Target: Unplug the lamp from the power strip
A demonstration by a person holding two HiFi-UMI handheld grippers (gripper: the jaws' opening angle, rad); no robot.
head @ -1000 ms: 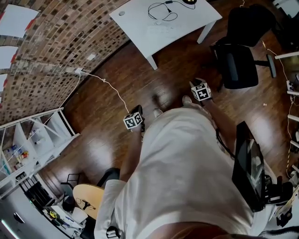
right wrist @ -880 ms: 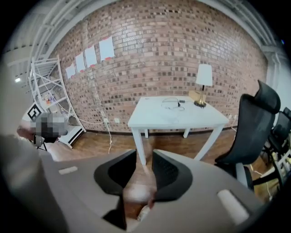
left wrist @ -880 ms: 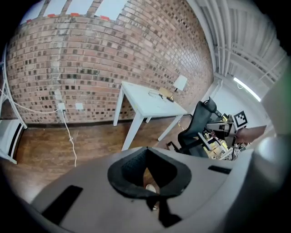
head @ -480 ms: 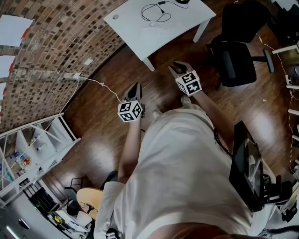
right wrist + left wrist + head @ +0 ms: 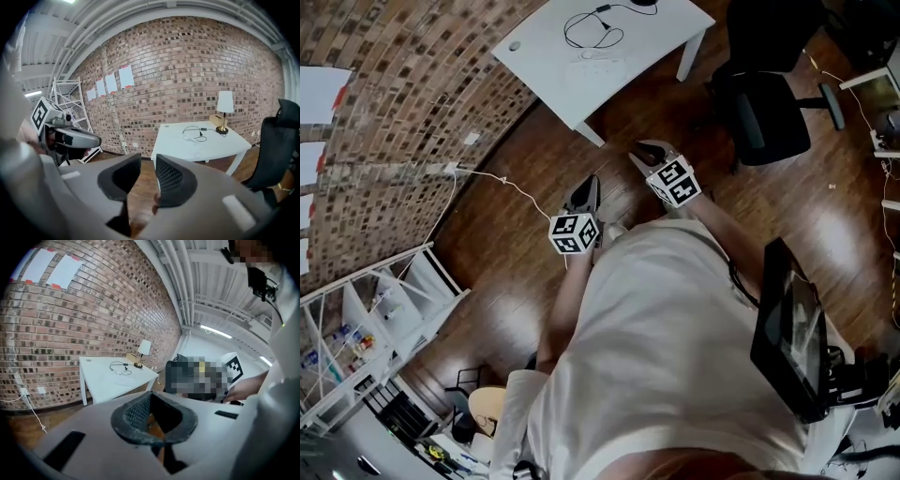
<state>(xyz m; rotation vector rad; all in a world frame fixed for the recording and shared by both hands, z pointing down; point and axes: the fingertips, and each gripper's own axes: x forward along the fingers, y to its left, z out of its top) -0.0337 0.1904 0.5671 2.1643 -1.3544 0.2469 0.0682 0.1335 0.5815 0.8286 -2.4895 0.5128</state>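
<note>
Currently both grippers are held out over the wooden floor (image 5: 511,272), well apart from the white worktop (image 5: 572,80), so the step in hand is judged to be the approach, with nothing grasped yet. The left gripper (image 5: 586,192) is seen with its jaws closed tip to tip on nothing. The right gripper (image 5: 645,153) is seen with its jaws a narrow gap apart, also empty. The lamp (image 5: 225,106) stands at the far corner of the worktop, near the brick wall (image 5: 187,61). A black cord (image 5: 194,132), apparently the lamp's own, lies in loose loops on the white surface beside it. No power strip can be made out in any view; only a white cord (image 5: 502,178) is seen running along the floor from a wall socket (image 5: 450,169).

For the step to be done well, the black cord should be followed from the lamp's base to its plug before anything is gripped, since a loop could be mistaken for the end. The plug's body, not the cord, should be taken between widened jaws. The strip should be steadied by the other gripper, and the pull kept straight along the prongs, so that the strip is not dragged and the lamp is not tipped.
</note>
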